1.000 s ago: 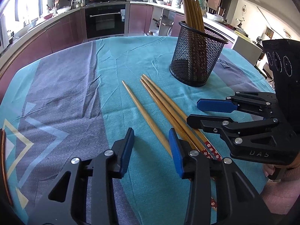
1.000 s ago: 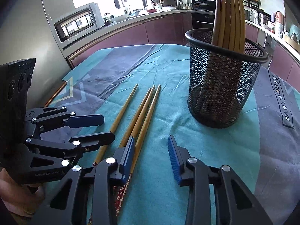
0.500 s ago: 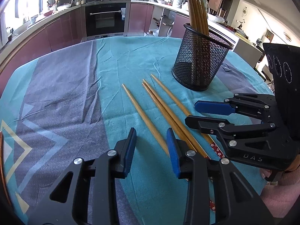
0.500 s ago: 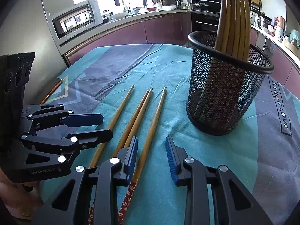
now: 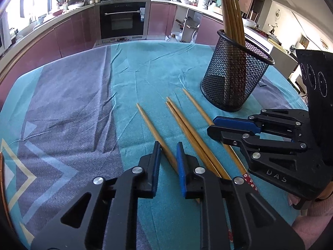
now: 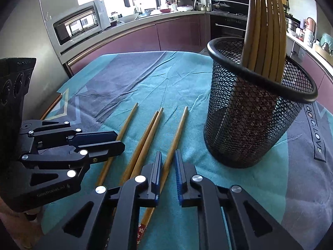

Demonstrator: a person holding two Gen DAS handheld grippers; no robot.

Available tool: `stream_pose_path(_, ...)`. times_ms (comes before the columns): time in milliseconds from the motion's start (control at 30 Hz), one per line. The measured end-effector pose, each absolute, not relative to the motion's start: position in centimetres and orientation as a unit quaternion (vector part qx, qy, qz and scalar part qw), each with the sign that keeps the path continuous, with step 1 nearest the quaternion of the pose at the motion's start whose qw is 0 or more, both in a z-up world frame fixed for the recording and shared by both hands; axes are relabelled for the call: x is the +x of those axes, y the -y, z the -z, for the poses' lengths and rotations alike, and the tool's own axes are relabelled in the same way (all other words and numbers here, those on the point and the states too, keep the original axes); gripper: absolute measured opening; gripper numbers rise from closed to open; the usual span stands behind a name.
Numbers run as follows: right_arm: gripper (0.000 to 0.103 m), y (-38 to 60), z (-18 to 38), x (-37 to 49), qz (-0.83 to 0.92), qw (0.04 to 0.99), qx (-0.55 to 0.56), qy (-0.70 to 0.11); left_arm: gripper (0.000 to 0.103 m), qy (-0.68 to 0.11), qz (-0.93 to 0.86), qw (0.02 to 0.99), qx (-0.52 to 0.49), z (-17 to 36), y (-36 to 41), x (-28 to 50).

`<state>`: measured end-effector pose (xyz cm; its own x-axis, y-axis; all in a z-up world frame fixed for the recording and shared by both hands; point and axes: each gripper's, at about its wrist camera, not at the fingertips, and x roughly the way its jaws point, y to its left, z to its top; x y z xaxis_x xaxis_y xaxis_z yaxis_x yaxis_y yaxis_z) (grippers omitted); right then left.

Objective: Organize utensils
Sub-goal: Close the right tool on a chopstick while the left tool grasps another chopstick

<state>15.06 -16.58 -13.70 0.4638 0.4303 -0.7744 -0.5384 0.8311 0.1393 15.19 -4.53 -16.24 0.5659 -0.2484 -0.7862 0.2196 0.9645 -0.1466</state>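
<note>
Both tongs come down together on the loose chopsticks, and here the job can slip. My left tongs (image 5: 167, 145) are closing around the leftmost chopstick (image 5: 149, 123). It lies between the blue pads, against the left one, with a gap still showing on the right. My right tongs (image 6: 167, 155) are closing to pinch the rightmost chopstick (image 6: 179, 129), their pads drawn almost together on it.

Each bite falls towards the near, patterned end of a long stick. As I judge it, the far tip may droop or swing once lifted, and a smooth, round stick can roll out of flat pads. The middle pair (image 5: 183, 120) lies between my two targets, just beside the inner finger of each tool, so a careless lift could drag or scatter it. The fingers sit low on the teal tablecloth (image 5: 83, 104) and could catch a fold. The tools also work near each other and could knock together.

The black mesh holder (image 6: 249, 125) stands far and to the right, apart from the loose sticks. Upright chopsticks (image 6: 264, 20) already lean in it. It looks light, so a swinging tip that strikes the rim could tip it over.
</note>
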Motion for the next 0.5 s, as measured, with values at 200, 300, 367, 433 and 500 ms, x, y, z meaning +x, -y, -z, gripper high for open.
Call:
stream_pose_path(200,0.005,17.4,13.7,15.2,-0.288,0.849,-0.039,-0.441,0.008,-0.447,0.128,0.885,-0.027,16.4,4.4,15.1)
stream_pose_path(300,0.005,17.7,13.7,15.0,-0.290,0.848,-0.032,-0.443,0.008,-0.448,0.127,0.884,-0.031,16.4,4.3,14.9)
stream_pose_path(367,0.005,17.9,13.5,14.9,-0.291,0.848,-0.029,-0.442,0.008,-0.448,0.126,0.884,-0.034,16.4,4.3,14.8)
stream_pose_path(433,0.005,18.1,13.3,14.7,-0.293,0.848,-0.026,-0.440,0.007,-0.448,0.126,0.884,-0.036,16.4,4.2,14.7)
stream_pose_path(500,0.005,18.4,13.0,14.5,-0.297,0.848,-0.021,-0.438,0.007,-0.447,0.127,0.885,-0.038,16.3,4.1,14.6)
